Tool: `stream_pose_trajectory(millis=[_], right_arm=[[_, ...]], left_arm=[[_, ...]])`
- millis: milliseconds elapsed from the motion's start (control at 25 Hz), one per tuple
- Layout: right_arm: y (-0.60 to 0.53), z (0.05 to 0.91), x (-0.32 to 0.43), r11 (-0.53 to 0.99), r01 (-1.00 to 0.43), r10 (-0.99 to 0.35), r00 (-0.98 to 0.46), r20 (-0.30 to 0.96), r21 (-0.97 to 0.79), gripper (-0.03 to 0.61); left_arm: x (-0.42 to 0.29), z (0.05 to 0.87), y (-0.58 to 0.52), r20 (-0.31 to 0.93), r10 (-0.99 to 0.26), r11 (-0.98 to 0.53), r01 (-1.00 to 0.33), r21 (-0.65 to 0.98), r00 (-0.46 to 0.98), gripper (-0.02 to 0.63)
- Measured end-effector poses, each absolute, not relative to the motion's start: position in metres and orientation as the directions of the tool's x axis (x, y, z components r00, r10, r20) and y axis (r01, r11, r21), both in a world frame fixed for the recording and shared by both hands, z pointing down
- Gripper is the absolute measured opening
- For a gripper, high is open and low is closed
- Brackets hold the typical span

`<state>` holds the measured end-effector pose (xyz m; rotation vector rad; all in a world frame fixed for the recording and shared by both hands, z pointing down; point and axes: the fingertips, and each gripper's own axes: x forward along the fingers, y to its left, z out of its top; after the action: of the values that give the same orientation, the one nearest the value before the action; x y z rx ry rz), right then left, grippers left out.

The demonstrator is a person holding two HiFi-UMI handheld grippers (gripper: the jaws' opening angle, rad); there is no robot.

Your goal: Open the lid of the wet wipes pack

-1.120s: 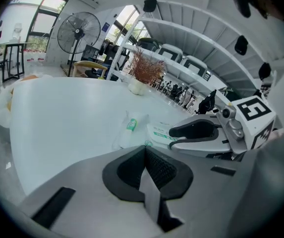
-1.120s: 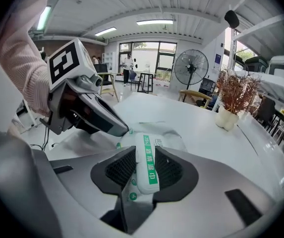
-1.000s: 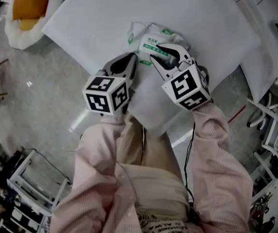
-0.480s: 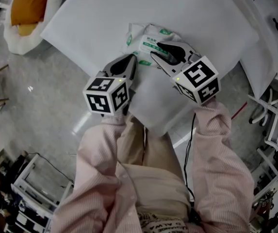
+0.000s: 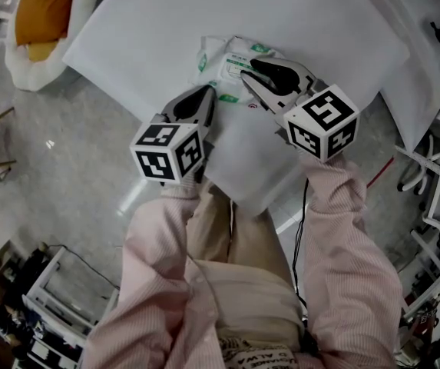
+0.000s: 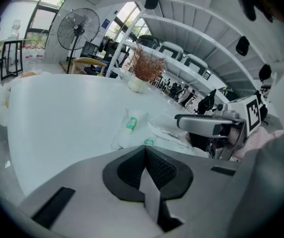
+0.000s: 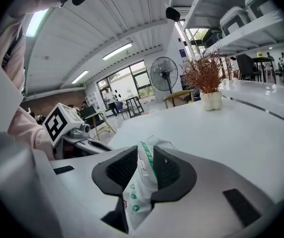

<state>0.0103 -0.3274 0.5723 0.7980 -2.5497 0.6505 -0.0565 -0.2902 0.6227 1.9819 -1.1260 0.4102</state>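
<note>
The white-and-green wet wipes pack [image 5: 231, 61] lies crumpled on the white table [image 5: 319, 29], just beyond both grippers. My left gripper [image 5: 206, 95] rests at the pack's near left edge. In the left gripper view its jaws [image 6: 145, 155] are shut with a thin white strip of the pack's edge between them. My right gripper [image 5: 256, 74] sits over the pack's middle, rolled onto its side. Its jaws [image 7: 144, 165] are closing, and a raised fold of the pack's printed front [image 7: 142, 182] fills the gap between the pads.
The table's near corner [image 5: 250, 202] lies just behind the grippers, with grey floor to the left. An orange-and-white cushion [image 5: 43, 10] sits off the far left. A vase of dried twigs [image 7: 206, 78] stands far across the table, and a floor fan [image 7: 164, 74] beyond it.
The right gripper has rolled about its axis, so its marker cube has turned, and it has risen a little. Its jaws have narrowed onto the pack. The left gripper has stayed put.
</note>
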Motion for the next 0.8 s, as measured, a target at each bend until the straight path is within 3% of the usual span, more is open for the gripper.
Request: stream_pose_trajectory(millis=[800], right_arm=[[-0.364, 0.564, 0.025, 0.709, -0.699, -0.581, -0.653, 0.486, -0.093, 0.037]], left_arm=[[-0.053, 0.624, -0.287, 0.609, -0.565, -0.301, -0.827, 0.475, 0.556, 0.000]])
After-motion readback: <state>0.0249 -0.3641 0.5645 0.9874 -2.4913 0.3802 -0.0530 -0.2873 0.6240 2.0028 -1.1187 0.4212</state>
